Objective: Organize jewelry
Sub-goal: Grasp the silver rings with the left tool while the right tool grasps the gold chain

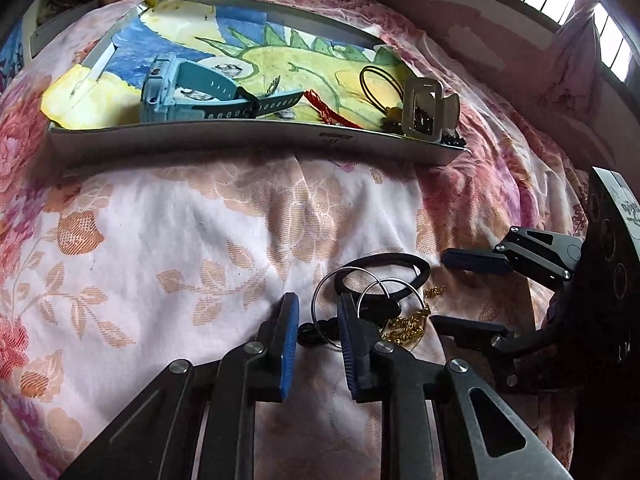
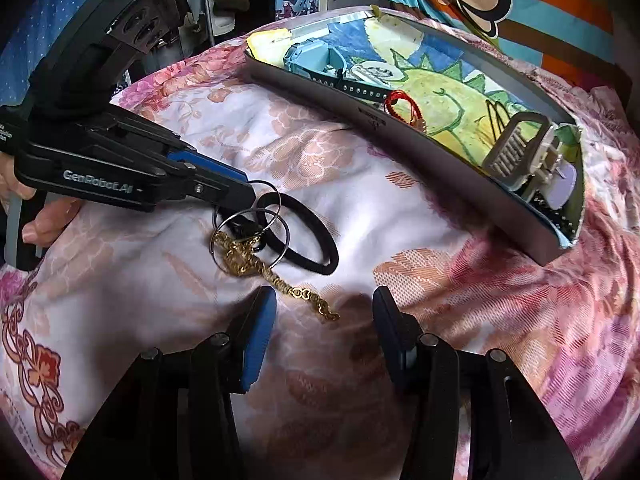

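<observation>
My left gripper [image 1: 318, 326] sits low centre in its own view, narrowed onto the tangle lying on the flowered bedspread [image 1: 180, 232] — from the right wrist view its tips pinch at a thin silver hoop [image 2: 256, 194], though I cannot tell for sure that the pads truly bite it. My right gripper [image 2: 324, 320] stands half open at the bottom of its frame, the free end of the gold chain [image 2: 280, 280] lying between its fingers, not yet pressed. The black hair tie [image 2: 308, 236] and a second hoop [image 2: 266, 236] overlap the chain, so I judge the trick is to lift slowly and apart, letting the chain slide free instead of dragging the whole knot. The grey tray [image 1: 256, 144] with the blue watch [image 1: 176, 88] waits in the upper half of the frame — that looks like the place for each piece.
</observation>
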{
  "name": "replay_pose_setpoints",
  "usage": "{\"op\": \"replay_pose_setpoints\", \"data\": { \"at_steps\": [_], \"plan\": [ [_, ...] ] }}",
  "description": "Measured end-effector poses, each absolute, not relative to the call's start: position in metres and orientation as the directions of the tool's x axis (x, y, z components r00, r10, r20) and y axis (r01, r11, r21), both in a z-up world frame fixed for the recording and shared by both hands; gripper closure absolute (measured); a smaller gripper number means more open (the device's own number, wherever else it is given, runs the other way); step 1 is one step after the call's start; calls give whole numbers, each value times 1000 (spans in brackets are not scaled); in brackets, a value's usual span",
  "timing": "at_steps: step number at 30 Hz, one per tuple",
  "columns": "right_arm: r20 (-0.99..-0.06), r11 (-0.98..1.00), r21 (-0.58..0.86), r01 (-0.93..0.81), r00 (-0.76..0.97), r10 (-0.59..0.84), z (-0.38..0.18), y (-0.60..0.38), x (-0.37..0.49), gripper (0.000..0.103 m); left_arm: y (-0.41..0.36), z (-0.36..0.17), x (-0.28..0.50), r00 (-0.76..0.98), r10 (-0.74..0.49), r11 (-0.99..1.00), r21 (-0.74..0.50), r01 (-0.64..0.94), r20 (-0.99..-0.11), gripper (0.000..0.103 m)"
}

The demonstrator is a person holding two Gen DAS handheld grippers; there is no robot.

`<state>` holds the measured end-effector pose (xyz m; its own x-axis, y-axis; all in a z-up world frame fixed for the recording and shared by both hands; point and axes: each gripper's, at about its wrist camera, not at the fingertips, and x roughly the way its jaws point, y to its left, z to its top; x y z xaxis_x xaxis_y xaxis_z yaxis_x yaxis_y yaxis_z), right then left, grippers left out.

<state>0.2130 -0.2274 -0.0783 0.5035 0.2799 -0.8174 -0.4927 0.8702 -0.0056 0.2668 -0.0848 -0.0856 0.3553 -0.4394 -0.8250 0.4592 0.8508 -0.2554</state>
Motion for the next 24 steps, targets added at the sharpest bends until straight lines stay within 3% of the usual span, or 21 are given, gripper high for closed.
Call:
{"op": "replay_pose_setpoints", "data": {
  "at_steps": [3,9,13,18,21,24],
  "plan": [
    [-822,866,29,-499,481,305,-81,-228,218,58,-85,-90,273,351,-414,867,-247,432,-840,98],
    [-821,857,52,-513,467,329,-87,-225,221,58,-82,-91,275,363,-426,877,-279,393,-828,99],
    [-810,833,34,-553,473,347,-85,-215,216,81,-80,-90,271,394,-422,889,-288,356,-817,99],
    [-805,829,-18,-560,500,320,-82,-209,212,86,-75,-85,267,432,-404,905,-285,315,-806,99],
    [-790,838,-35,-544,529,311,-75,-209,211,101,-69,-81,266,445,-402,910,-296,290,-800,99],
    [-786,849,-53,-526,546,290,-73,-211,210,101,-65,-74,263,467,-392,916,-290,276,-793,100]
  ]
}}
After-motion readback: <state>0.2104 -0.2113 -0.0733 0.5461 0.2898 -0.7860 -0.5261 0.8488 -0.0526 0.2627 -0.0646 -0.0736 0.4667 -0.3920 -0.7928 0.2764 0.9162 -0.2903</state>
